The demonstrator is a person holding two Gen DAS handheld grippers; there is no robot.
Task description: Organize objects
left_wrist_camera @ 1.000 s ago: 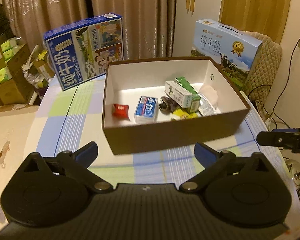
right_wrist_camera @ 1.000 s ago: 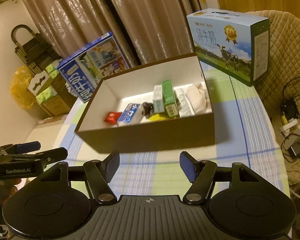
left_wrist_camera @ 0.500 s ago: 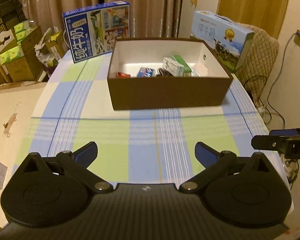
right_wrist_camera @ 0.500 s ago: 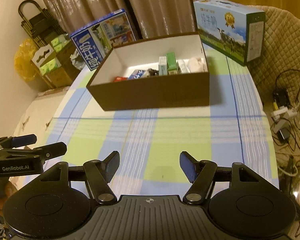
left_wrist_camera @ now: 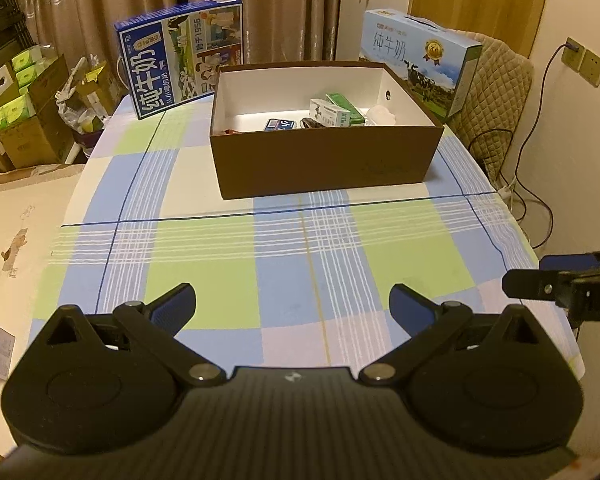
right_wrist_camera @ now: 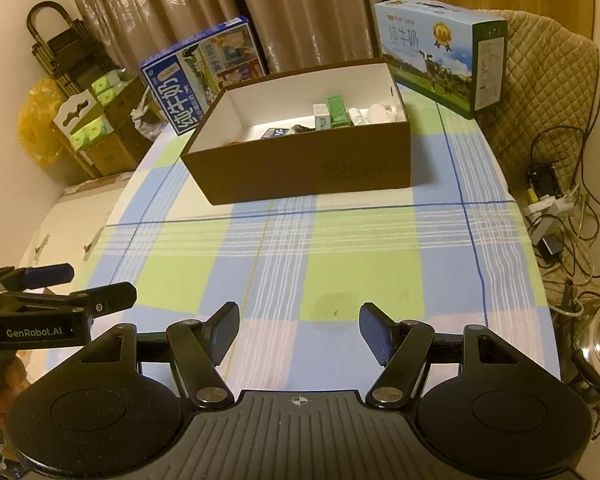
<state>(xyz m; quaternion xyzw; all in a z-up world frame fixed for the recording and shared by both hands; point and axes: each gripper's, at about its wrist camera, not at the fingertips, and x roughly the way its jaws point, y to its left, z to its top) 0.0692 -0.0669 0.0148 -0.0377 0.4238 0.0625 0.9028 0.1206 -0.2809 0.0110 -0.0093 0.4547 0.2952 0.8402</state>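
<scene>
Jaws spread wide and holding nothing, both the left gripper [left_wrist_camera: 292,306] and right gripper [right_wrist_camera: 299,326] are hovering at lower frame, facing the brown box [left_wrist_camera: 324,160] at upper center.

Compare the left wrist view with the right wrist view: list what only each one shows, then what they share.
Only the left wrist view shows the wall socket. Only the right wrist view shows the yellow bag and the metal kettle. Both show the brown box on the checked tablecloth, the two milk cartons behind it, and the left gripper and right gripper, open and empty.
</scene>
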